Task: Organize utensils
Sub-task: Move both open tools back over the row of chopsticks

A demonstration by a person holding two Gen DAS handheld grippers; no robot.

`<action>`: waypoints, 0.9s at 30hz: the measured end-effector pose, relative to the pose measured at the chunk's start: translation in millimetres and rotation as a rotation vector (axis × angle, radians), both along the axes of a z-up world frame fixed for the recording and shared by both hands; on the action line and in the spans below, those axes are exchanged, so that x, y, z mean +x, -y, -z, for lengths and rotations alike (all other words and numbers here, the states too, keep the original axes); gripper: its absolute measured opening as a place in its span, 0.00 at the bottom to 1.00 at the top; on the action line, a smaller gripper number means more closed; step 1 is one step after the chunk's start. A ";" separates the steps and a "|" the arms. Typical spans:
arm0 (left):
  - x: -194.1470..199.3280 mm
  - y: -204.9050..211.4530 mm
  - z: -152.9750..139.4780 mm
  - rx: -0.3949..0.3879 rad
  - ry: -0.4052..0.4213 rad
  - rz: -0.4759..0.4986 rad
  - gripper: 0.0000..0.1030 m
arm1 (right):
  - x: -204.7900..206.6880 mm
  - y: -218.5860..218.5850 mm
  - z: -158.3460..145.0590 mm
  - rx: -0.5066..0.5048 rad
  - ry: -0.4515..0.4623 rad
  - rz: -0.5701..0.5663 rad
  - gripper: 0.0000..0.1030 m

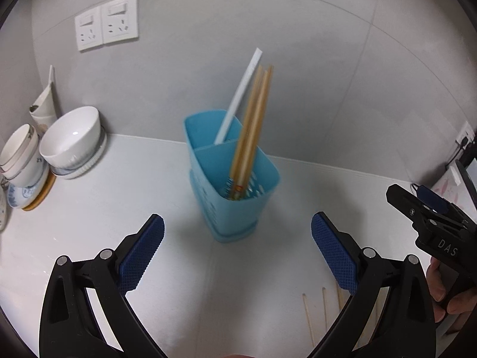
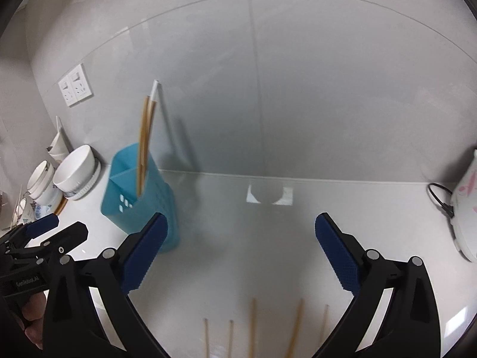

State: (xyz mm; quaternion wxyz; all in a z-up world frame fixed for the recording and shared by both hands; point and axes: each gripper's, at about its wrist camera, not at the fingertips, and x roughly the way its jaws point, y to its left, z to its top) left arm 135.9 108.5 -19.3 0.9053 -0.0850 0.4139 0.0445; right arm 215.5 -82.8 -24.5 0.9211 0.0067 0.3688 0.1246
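white counter (image 1: pixel 89 223) meets a grey tiled wall (image 1: pixel 298 44). double wall socket (image 1: pixel 106 22) upper left. white bowl (image 1: pixel 71 137) tilted on a ribbed white dish (image 1: pixel 89 165), beside stacked patterned cups (image 1: pixel 19 152). folded white paper cone (image 1: pixel 44 101) behind them. far right: white appliance (image 2: pixel 465 208) with black cable (image 2: pixel 438 197).

Chopsticks (image 2: pixel 144 146) upright in blue holder (image 2: pixel 140 205)

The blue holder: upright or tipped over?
Upright: the holder stands on its base on the counter, chopsticks sticking out.
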 end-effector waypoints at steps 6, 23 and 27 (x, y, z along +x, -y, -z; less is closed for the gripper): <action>-0.5 24.7 19.1 -0.030 -0.069 0.036 0.94 | -15.2 40.5 18.7 -0.047 -0.058 0.073 0.92; -25.5 78.1 98.6 -0.056 -0.309 0.105 0.94 | -68.1 101.8 90.2 -0.127 -0.301 0.170 0.92; -32.3 85.5 116.8 -0.062 -0.362 0.106 0.94 | -78.1 103.2 110.0 -0.155 -0.370 0.175 0.92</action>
